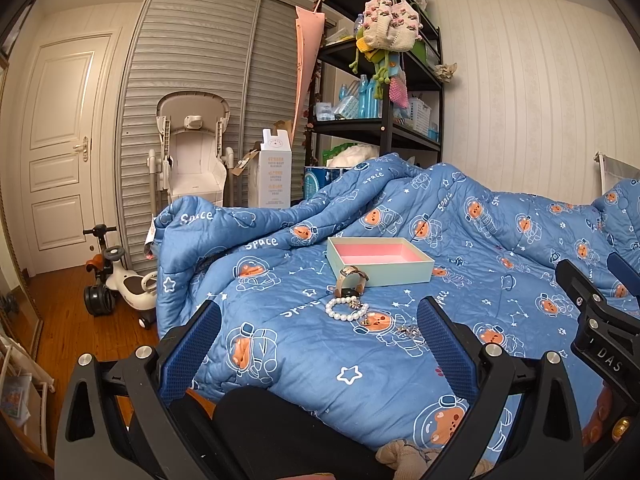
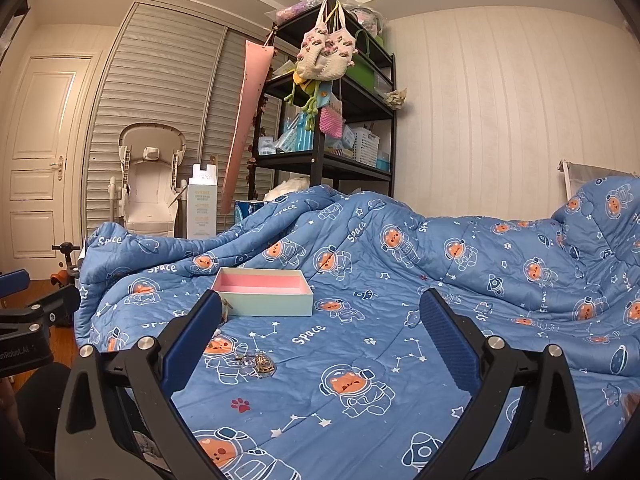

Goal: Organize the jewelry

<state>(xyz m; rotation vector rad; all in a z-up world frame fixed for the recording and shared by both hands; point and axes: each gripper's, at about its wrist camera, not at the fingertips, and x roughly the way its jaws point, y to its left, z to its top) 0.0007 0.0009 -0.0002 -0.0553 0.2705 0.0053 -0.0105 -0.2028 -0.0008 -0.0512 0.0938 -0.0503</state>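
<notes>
An open pale green box with a pink inside (image 1: 380, 260) lies on the blue space-print quilt (image 1: 300, 360); it also shows in the right wrist view (image 2: 262, 294). In front of it stand a wristwatch (image 1: 351, 280), a pearl bracelet (image 1: 346, 309) and a small gold and silver trinket (image 1: 410, 332), which also shows in the right wrist view (image 2: 260, 362). My left gripper (image 1: 320, 344) is open and empty, short of the bracelet. My right gripper (image 2: 320, 340) is open and empty, right of the trinket; it shows at the right edge of the left wrist view (image 1: 592, 300).
The quilt is bunched into high folds behind the box (image 2: 360, 216). A black shelf rack (image 1: 384, 80) with hanging knit bags stands behind the bed. A white high chair (image 1: 192, 152), a carton (image 1: 274, 176) and a ride-on toy (image 1: 120, 280) stand on the wooden floor at left.
</notes>
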